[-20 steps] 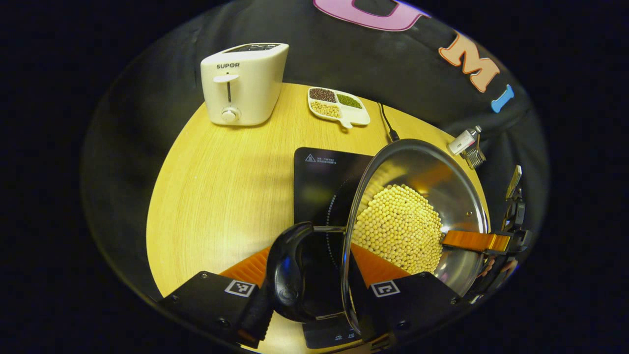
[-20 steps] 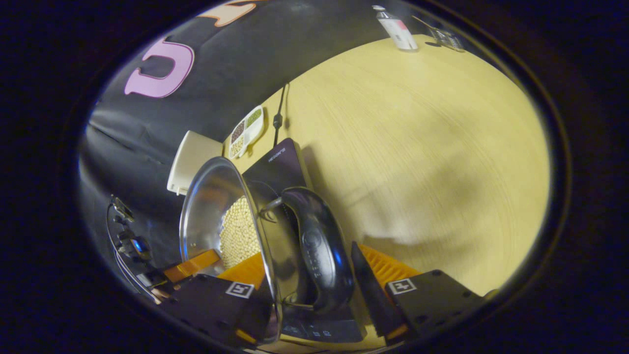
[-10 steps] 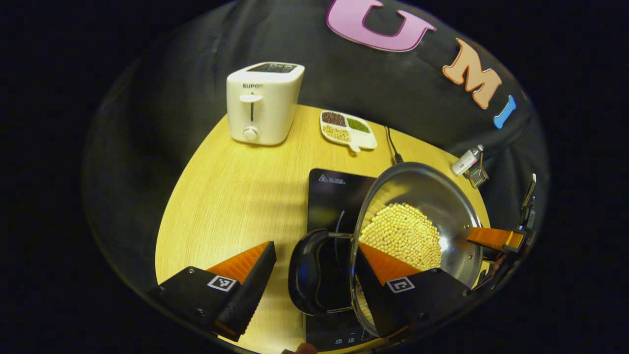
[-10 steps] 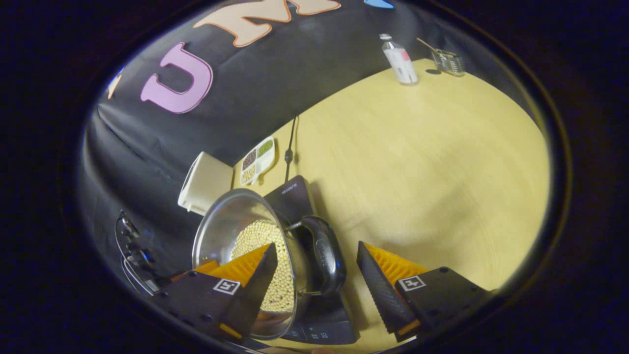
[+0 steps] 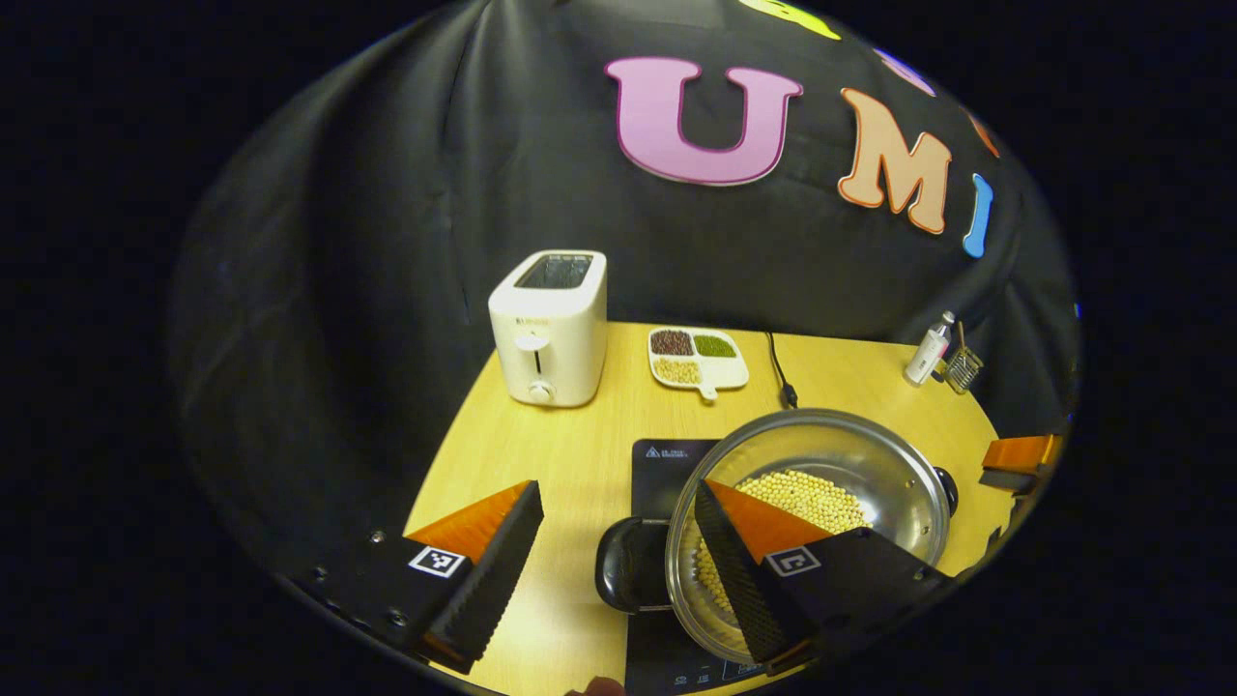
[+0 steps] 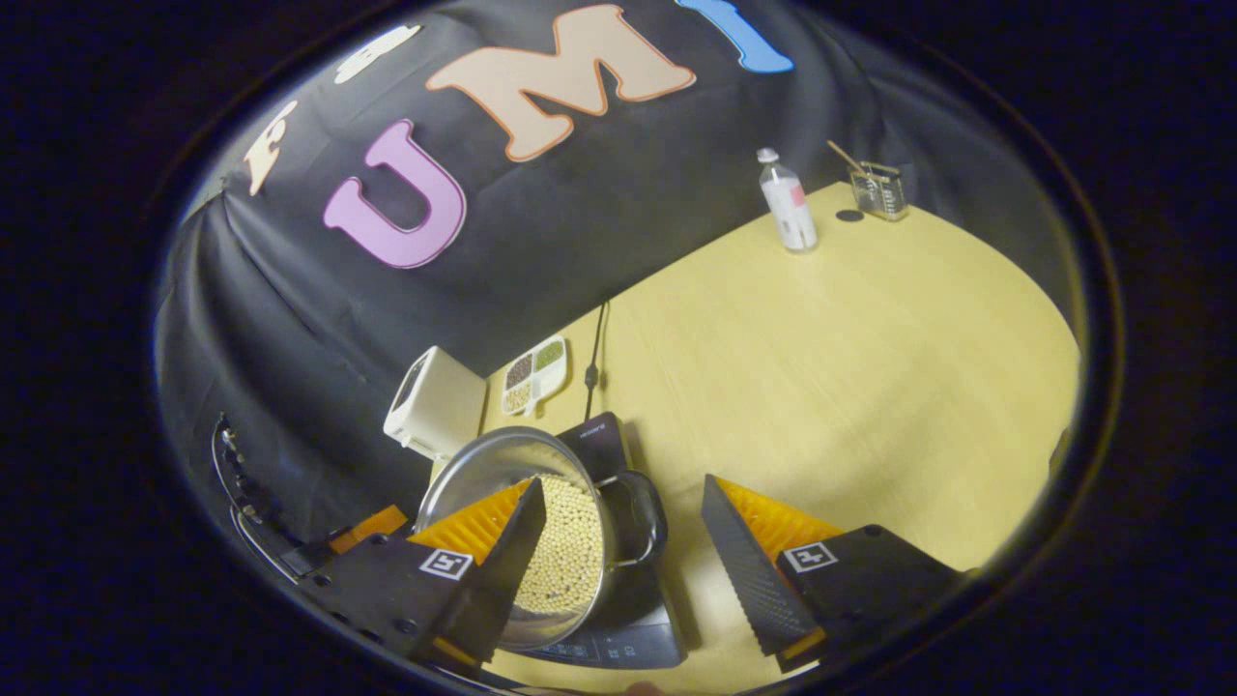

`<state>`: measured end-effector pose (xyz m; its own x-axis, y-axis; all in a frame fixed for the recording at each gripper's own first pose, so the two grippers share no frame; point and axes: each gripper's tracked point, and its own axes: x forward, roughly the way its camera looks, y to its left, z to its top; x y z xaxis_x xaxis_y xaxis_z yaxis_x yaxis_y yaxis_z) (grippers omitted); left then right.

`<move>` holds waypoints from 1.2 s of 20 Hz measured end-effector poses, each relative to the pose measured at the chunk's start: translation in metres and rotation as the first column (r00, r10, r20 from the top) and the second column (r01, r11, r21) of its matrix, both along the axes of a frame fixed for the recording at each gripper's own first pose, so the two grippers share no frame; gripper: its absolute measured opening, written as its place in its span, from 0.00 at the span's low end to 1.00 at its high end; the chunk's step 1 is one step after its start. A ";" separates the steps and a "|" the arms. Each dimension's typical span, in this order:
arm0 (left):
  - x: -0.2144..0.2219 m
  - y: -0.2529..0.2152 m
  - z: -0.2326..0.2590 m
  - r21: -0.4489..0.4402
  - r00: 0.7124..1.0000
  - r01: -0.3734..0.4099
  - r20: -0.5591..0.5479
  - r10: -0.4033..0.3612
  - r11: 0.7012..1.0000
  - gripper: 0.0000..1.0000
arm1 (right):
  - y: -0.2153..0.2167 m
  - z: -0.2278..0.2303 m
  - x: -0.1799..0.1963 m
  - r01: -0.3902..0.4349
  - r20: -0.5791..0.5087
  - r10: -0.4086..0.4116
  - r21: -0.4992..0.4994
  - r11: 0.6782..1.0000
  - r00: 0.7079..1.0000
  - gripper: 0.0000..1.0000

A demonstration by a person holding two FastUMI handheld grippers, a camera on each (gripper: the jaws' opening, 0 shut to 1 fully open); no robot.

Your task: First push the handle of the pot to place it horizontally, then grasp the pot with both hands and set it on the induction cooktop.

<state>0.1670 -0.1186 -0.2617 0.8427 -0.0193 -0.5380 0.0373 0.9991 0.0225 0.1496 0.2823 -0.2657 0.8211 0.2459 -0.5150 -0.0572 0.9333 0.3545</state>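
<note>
A steel pot point(image 5: 870, 462) filled with pale beans point(image 5: 810, 493) stands level on the black induction cooktop point(image 5: 662, 469). Its black handles lie flat, one on the left point(image 5: 618, 580) and one on the far right point(image 5: 948, 488). My left gripper point(image 5: 618, 565) hovers open above and behind the left handle, touching nothing. In the right gripper view the pot point(image 6: 483, 474) sits on the cooktop point(image 6: 604, 437), its near handle point(image 6: 646, 517) under my open right gripper point(image 6: 623, 570). A finger point(image 5: 1020, 452) of the right gripper shows beyond the pot in the left gripper view.
At the table's back stand a white toaster point(image 5: 549, 329), a divided dish of beans point(image 5: 698, 356) and the cooktop's cable point(image 5: 778, 372). A small bottle point(image 6: 786, 198) and a glass holder point(image 6: 877, 188) are in the far right corner. The wooden table point(image 6: 850, 348) spreads right of the cooktop.
Both grippers went from shut on the pot's handles to open, then rose and drew back. The pot went from tilted in the views to resting level on the cooktop.
</note>
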 end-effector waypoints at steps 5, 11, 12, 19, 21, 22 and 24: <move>-0.020 -0.031 0.061 0.049 0.991 -0.022 0.134 0.015 0.999 0.97 | -0.028 0.052 -0.011 -0.031 0.104 0.030 0.004 1.000 0.994 1.00; -0.055 -0.128 0.129 0.032 0.963 -0.050 0.268 0.040 0.998 0.96 | -0.085 0.106 -0.037 -0.091 0.227 0.106 -0.077 0.993 0.968 0.99; -0.060 -0.146 0.138 0.028 0.957 -0.052 0.287 0.042 0.998 0.96 | -0.097 0.116 -0.040 -0.100 0.252 0.119 -0.088 0.991 0.960 0.99; -0.100 -0.253 0.179 -0.007 0.927 -0.031 0.374 0.031 0.999 0.96 | -0.182 0.188 -0.068 -0.111 0.392 0.184 -0.202 0.973 0.901 0.92; -0.108 -0.274 0.194 -0.009 0.914 -0.032 0.405 0.032 0.999 0.96 | -0.200 0.207 -0.075 -0.117 0.426 0.205 -0.224 0.968 0.881 0.92; -0.110 -0.282 0.200 -0.012 0.906 -0.034 0.423 0.036 0.999 0.96 | -0.209 0.214 -0.077 -0.115 0.437 0.214 -0.241 0.964 0.874 0.92; -0.115 -0.298 0.214 -0.014 0.888 -0.042 0.458 0.044 0.999 0.96 | -0.223 0.230 -0.081 -0.106 0.469 0.220 -0.258 0.960 0.856 0.99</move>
